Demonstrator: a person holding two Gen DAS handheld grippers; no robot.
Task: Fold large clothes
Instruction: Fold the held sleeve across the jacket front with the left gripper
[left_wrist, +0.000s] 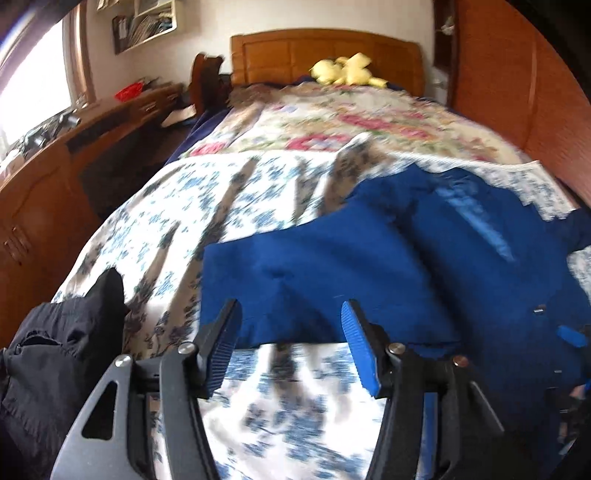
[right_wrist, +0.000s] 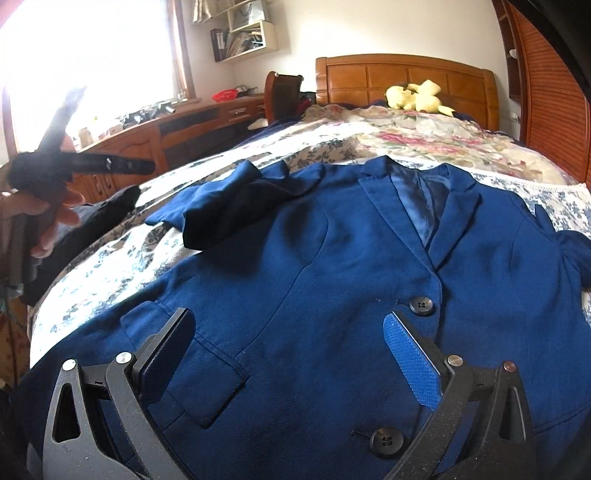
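Note:
A dark blue jacket (right_wrist: 332, 258) lies face up and buttoned on the bed, with one sleeve (right_wrist: 240, 199) folded across its shoulder. My right gripper (right_wrist: 288, 317) hangs open just over the jacket's lower front, near a pocket flap (right_wrist: 207, 384) and a black button (right_wrist: 421, 305); nothing is pinched. In the left wrist view my left gripper (left_wrist: 291, 310) is open at the near edge of the jacket (left_wrist: 369, 258), its pads clear of the cloth. The right wrist view shows a hand (right_wrist: 48, 221) holding the blurred left tool at the far left.
A black garment (left_wrist: 55, 350) lies bunched at the bed's left edge. The floral bedspread (left_wrist: 221, 206) covers the bed up to a wooden headboard (right_wrist: 402, 81) with a yellow plush toy (right_wrist: 417, 96). A wooden desk (right_wrist: 177, 129) runs along the left, a wardrobe (right_wrist: 554, 92) on the right.

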